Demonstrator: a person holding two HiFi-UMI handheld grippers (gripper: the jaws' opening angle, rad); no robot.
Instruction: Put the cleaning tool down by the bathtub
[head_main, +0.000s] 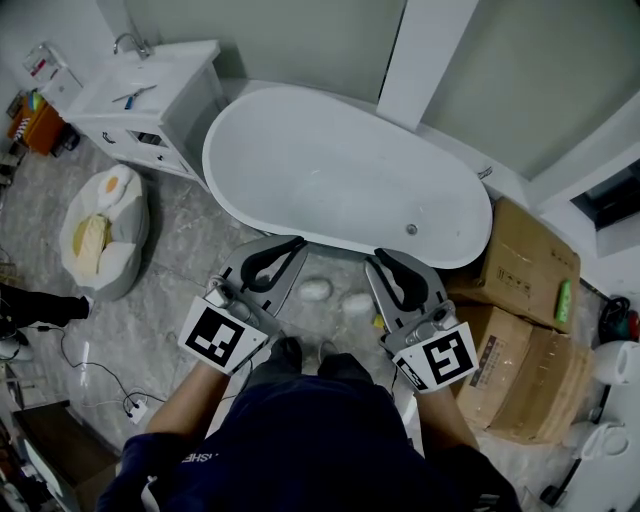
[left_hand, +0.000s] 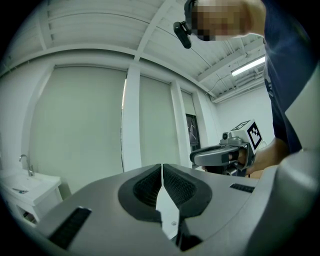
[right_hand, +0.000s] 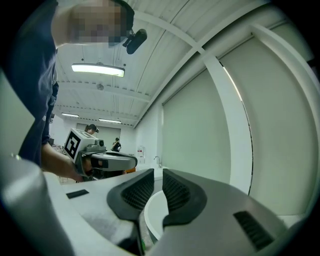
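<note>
**Hovering empty-handed at the tub's near side**

Holding both tools level, you stand at the near side of the bathtub (head_main: 330, 170). Your left hand-held gripper (head_main: 298, 243) is closed, its pads meeting at the tips with nothing in them. Your right hand-held gripper (head_main: 380, 256) shows a narrow slit between its pads and nothing in that slit, so it's empty as well.

So where's the cleaning tool (head_main: 380, 321)? My read is that it's the small yellow-green piece on the floor (head_main: 190, 250). It sits just left of the right hand-held gripper's body, mostly hidden beneath it and close to the tub's near wall. That puts it below the right jaws and nearer to you than their tips, so your right hand is plainly the closer one. The left sits well apart to the left. Its long axis I can't tell; too little of it shows.

Two pale lumps (head_main: 315, 290) lie on the floor between your hand-held grippers, just beside the tub. What they are I can't say. The put-down looks done to me.
</note>
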